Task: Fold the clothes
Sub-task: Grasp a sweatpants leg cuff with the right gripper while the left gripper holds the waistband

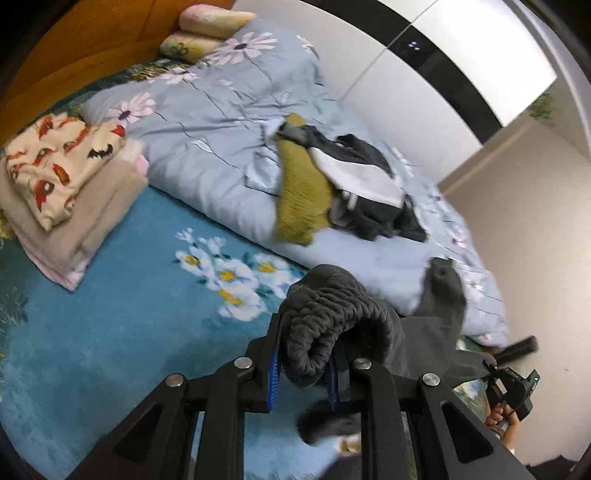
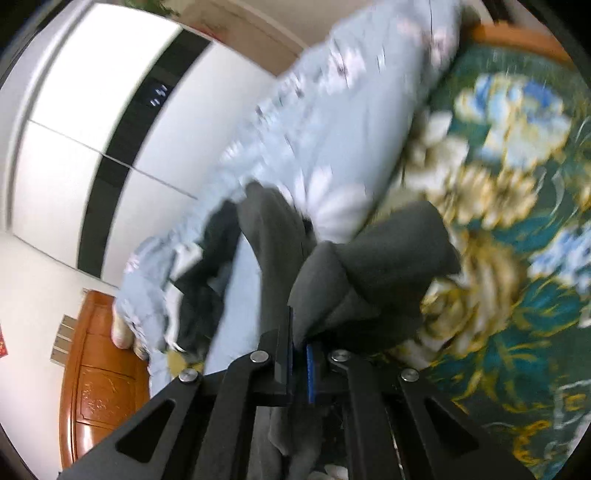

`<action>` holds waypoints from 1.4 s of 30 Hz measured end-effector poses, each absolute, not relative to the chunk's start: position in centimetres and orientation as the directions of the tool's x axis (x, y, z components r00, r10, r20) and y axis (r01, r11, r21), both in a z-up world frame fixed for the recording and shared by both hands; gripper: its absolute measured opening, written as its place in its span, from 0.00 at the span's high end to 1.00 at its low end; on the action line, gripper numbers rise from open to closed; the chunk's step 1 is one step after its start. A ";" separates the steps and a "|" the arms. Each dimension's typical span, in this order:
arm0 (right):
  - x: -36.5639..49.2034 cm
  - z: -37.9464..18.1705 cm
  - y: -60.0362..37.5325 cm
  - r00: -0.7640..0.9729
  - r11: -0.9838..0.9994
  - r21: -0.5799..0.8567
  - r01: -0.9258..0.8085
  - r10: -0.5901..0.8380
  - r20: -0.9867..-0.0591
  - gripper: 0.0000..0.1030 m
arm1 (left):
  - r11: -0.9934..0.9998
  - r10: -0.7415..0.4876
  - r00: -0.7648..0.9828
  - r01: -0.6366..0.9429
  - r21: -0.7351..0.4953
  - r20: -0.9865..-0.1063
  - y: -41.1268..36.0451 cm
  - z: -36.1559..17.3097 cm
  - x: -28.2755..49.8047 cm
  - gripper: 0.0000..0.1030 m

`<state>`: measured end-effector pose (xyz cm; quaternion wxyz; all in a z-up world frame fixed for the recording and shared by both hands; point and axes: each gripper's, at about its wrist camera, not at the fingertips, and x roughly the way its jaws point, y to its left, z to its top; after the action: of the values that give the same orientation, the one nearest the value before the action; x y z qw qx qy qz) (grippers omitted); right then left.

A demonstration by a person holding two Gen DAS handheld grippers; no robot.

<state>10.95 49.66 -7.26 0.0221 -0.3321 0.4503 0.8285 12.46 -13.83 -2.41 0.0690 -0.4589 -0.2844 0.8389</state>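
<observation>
My left gripper point(image 1: 304, 343) is shut on the ribbed cuff of a dark grey garment point(image 1: 343, 317), held above the blue floral bedspread point(image 1: 110, 332). The garment stretches right towards the other hand-held gripper point(image 1: 511, 384), seen at the lower right of the left wrist view. My right gripper point(image 2: 300, 332) is shut on another part of the same dark grey garment point(image 2: 388, 258), which bunches over its fingers. A pile of unfolded clothes point(image 1: 332, 184), olive, grey, white and black, lies on the light blue quilt point(image 1: 221, 147).
A folded stack point(image 1: 62, 184) of beige and patterned cloth sits at the left on the bedspread. Pillows point(image 1: 207, 29) lie by the wooden headboard point(image 1: 74, 44). A white wardrobe point(image 2: 92, 129) stands beyond the bed. A wooden door point(image 2: 99, 369) shows at the lower left in the right wrist view.
</observation>
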 end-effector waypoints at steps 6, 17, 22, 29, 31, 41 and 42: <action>21.7 -3.9 53.8 -0.834 -0.607 0.698 -0.380 -0.101 -0.542 0.95 | -0.777 0.440 -0.501 0.204 -0.596 -0.745 -15.2 -5.8 15.5 0.80; 28.3 -15.4 56.4 -0.626 -0.445 0.604 -0.662 -0.116 -0.771 0.95 | -0.824 0.418 -0.354 0.240 -0.514 -0.836 -14.2 -11.5 14.3 0.78; 27.7 -14.5 56.7 -0.572 -0.509 0.544 -0.667 -0.118 -0.812 0.82 | -0.766 0.466 -0.307 0.329 -0.552 -0.830 -15.6 -12.7 13.3 0.67; 29.2 -13.6 57.3 -0.508 -0.605 0.424 -0.674 -0.037 -0.860 0.59 | -0.735 0.473 -0.341 0.355 -0.577 -0.812 -18.2 -11.5 13.2 0.41; 29.7 -12.6 57.2 -0.493 -0.627 0.369 -0.686 0.028 -0.870 0.59 | -0.771 0.466 -0.341 0.296 -0.563 -0.817 -17.1 -10.4 13.5 0.41; 29.7 -9.6 54.1 -0.519 -0.582 0.359 -0.730 0.130 -0.845 0.55 | -0.826 0.518 -0.132 0.181 -0.534 -0.845 -4.8 -16.4 16.0 0.39; 29.4 -9.5 53.6 -0.523 -0.601 0.355 -0.716 0.126 -0.843 0.55 | -0.836 0.497 -0.141 0.187 -0.516 -0.856 -4.2 -17.0 16.2 0.39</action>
<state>29.37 53.64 -9.48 0.2648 -0.4101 0.3598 0.7951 16.19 -4.16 -16.96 0.1095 -0.6461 -0.2643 0.7076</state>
